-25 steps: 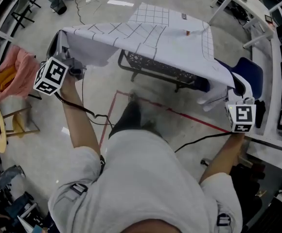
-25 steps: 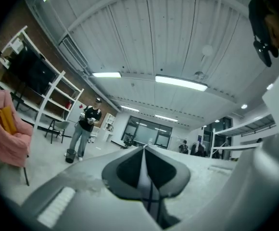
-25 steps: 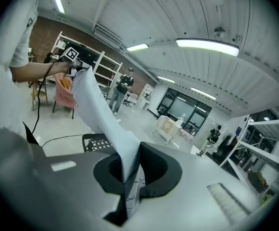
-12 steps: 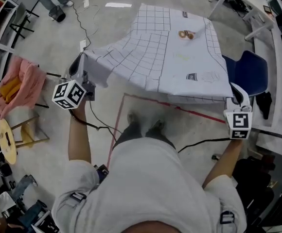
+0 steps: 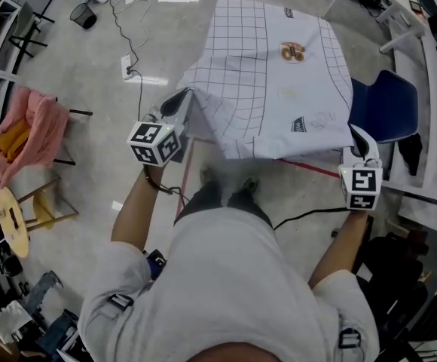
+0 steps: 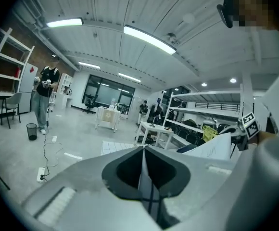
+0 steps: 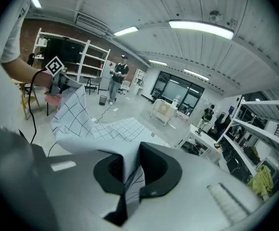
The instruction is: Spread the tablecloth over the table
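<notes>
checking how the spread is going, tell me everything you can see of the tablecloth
The tablecloth is thin white fabric with a dark grid and a few small printed marks, one brownish. Its far part lies spread flat; the near edge is raised, crumpled at the left. The left gripper is shut on its near left corner, the right gripper on its near right corner.
</notes>
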Motion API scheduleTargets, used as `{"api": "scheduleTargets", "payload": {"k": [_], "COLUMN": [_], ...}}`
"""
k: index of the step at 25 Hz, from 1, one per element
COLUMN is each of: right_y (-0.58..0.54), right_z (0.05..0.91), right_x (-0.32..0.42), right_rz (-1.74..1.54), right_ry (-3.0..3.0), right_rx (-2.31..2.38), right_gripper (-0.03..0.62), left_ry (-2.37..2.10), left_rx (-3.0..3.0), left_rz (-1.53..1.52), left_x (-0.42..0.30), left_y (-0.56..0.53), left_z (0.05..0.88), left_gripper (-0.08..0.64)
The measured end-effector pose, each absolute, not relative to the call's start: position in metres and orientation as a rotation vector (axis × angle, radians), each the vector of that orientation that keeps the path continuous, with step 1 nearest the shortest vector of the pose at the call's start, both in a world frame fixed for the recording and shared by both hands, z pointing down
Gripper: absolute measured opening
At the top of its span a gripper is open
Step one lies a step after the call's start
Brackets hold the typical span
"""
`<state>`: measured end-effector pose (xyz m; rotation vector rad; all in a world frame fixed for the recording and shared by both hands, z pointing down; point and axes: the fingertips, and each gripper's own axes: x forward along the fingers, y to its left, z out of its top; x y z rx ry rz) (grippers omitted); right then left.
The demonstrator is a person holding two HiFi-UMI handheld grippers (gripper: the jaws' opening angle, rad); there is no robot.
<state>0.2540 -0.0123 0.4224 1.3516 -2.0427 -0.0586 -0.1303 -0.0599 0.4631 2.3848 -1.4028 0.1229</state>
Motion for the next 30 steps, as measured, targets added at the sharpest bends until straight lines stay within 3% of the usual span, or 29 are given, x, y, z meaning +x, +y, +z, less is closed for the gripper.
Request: {"api": "scheduleTargets", "payload": {"k": [16,30], "right_y": [-0.028,-0.092], "right_z": [0.445,0.49], "right_x": [0.246,0.248], "right_rz": [0.034,0.26], "right_ry": [-2.118,-2.211], "right_rx": [1.372,1.375], "right_gripper": [0.008,0.008], "left_ry": [-1.37,-1.434], "left_rx": [2.346,2.19], "left_rz": [0.245,0.261], "left_x": [-0.105,-0.094], "left_y": [-0.048,-0.101], "left_z": [0.494,0.534], "left_gripper": [0.023,0.023]}}
